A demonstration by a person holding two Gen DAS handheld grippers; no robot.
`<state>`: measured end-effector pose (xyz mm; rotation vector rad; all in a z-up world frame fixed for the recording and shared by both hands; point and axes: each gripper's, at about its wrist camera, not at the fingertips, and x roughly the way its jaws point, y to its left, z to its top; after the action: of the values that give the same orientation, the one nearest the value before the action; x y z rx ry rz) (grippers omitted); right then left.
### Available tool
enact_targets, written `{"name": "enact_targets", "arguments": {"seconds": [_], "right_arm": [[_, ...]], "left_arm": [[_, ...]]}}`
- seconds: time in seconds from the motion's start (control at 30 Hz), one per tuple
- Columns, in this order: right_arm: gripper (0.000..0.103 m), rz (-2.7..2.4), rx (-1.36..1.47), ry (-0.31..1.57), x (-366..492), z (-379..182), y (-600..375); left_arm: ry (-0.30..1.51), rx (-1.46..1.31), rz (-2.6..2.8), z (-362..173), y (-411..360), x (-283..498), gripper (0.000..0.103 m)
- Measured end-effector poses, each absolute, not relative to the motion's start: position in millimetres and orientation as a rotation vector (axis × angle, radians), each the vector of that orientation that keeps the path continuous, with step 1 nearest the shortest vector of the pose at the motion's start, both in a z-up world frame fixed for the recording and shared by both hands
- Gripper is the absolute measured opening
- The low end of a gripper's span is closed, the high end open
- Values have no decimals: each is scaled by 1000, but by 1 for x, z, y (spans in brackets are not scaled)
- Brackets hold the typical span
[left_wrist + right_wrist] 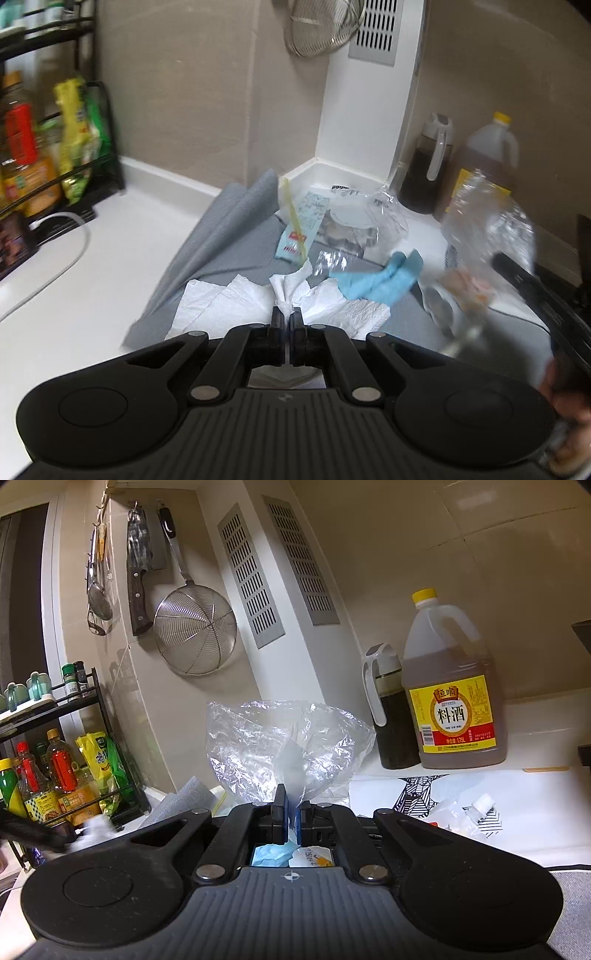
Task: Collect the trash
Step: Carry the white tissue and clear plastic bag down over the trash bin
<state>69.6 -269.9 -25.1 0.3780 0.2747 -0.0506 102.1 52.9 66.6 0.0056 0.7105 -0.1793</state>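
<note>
My left gripper (287, 316) is shut on a crumpled white paper towel (295, 291) lying on a grey cloth (229, 236). Beyond it lie a light-blue wrapper with a yellow straw (301, 227), a blue crumpled rag (380, 277) and clear plastic packaging (369, 221). My right gripper (291, 805) is shut on a clear plastic bag (280, 746) and holds it lifted; the bag shows blurred at the right of the left wrist view (487, 240). Blue and white scraps (273, 853) show below its jaws.
A big yellow-capped cooking wine jug (454, 698) and a dark sauce bottle (388, 709) stand against the back wall. A black rack with bottles and packets (48, 158) stands left, with a white cable (55, 254). A strainer (194, 631) and cleaver hang on the wall.
</note>
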Motion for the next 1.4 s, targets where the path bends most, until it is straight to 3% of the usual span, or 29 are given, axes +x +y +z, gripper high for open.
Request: {"name": "enact_targets", "arguments": {"seconds": [0.27,0.7,1.17,1.4], "right_arm": [[4,-44,357,237,24,-6,-252],[4,143,283,304,-111,42,-175],[4,243,224,675,-189,-20,-90],[4,267,164,760,-195,-35,-64]], "left_arm": [[612,52,-124,95,98,5,2],[684,79,-39,62,139,-115,2],[847,80,-41,-30,164,-196,2],[916,39,-46,-61,170,-204,2]]}}
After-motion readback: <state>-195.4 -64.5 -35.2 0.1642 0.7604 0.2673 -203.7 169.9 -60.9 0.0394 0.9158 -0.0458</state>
